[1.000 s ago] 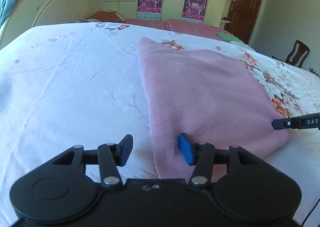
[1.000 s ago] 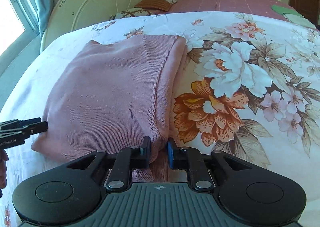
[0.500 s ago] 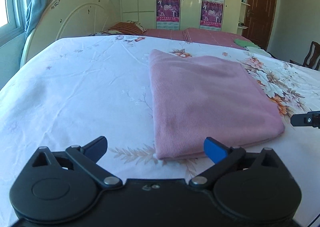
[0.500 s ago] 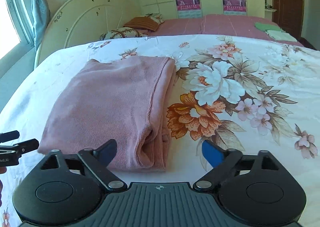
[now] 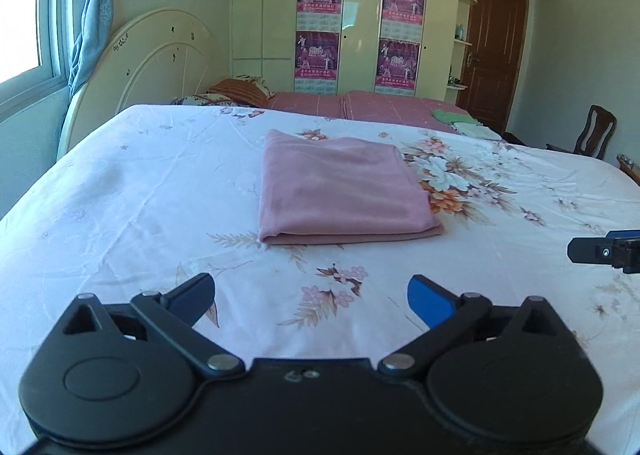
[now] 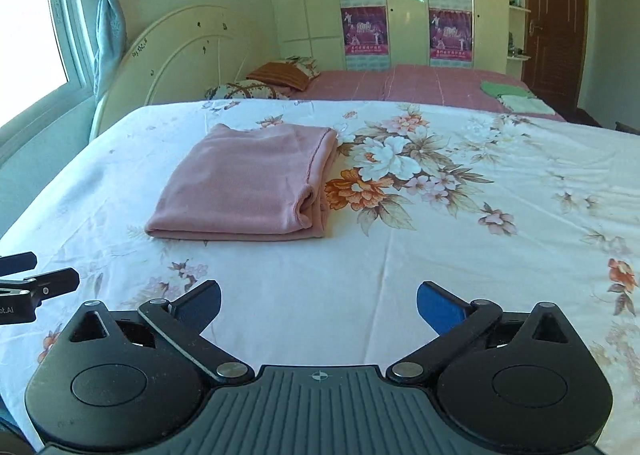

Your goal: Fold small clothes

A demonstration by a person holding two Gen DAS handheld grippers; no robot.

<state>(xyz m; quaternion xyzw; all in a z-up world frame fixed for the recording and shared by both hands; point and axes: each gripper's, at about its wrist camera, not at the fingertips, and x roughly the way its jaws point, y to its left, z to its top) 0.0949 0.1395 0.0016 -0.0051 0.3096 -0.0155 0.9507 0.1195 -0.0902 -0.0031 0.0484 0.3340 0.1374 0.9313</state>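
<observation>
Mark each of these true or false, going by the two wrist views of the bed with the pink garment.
1. The pink garment lies folded flat on the floral bedsheet. True.
2. The left tool is shut on the garment's near edge. False: its fingers are spread open, apart from the cloth, with bare sheet between them.
3. The right tool is open and holds nothing. True.
4. The garment hangs over the edge of the bed. False: it lies wholly on the sheet, with sheet showing on every side of it.
5. Green folded cloth lies at the far end, on the red cover. True.
</observation>
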